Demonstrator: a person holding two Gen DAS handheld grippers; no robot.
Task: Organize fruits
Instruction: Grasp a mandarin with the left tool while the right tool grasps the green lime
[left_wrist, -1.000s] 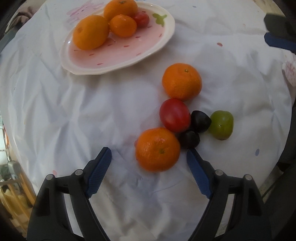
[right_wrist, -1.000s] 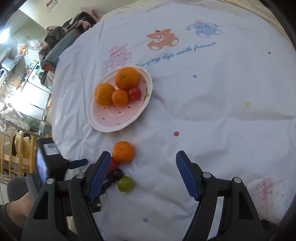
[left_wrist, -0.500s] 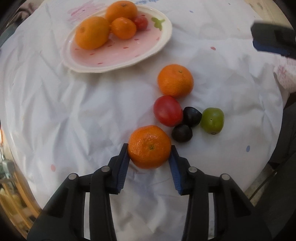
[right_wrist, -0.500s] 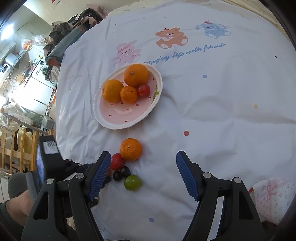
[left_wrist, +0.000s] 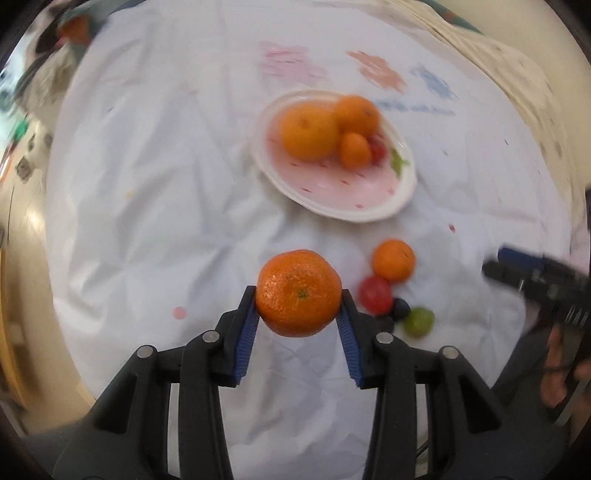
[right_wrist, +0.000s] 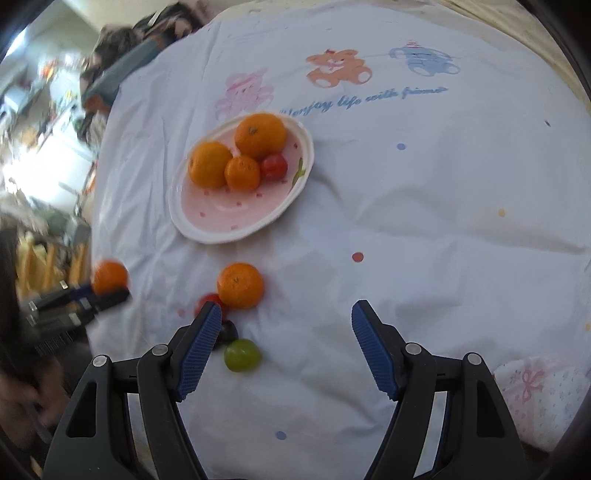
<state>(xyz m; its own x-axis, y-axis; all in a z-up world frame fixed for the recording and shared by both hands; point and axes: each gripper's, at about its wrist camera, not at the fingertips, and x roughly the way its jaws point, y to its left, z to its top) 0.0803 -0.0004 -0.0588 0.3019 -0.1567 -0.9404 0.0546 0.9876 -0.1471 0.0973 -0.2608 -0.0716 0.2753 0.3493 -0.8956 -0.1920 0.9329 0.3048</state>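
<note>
My left gripper (left_wrist: 298, 306) is shut on a mandarin (left_wrist: 298, 292) and holds it above the white cloth; the right wrist view shows the same mandarin (right_wrist: 109, 275) lifted at the far left. A pink plate (left_wrist: 369, 212) (right_wrist: 192, 230) farther back carries three oranges and a small red tomato (right_wrist: 274, 167). Loose on the cloth lie another mandarin (left_wrist: 393, 259) (right_wrist: 240, 284), a red tomato (left_wrist: 375, 295), two dark plums (left_wrist: 400, 308) and a green fruit (left_wrist: 418, 321) (right_wrist: 242, 354). My right gripper (right_wrist: 286, 325) hangs open over the cloth just right of these, nothing between its pads.
The table wears a white cloth (right_wrist: 424, 221) printed with bears and blue writing (right_wrist: 364, 98). A floral pink cloth (right_wrist: 535, 391) lies at the near right edge. Wooden chairs and room clutter (right_wrist: 44, 258) stand beyond the table's left edge.
The left gripper closed on the nearest mandarin and lifted it off the cloth, swinging so the plate now lies straight ahead. The right gripper stayed open and barely moved.
</note>
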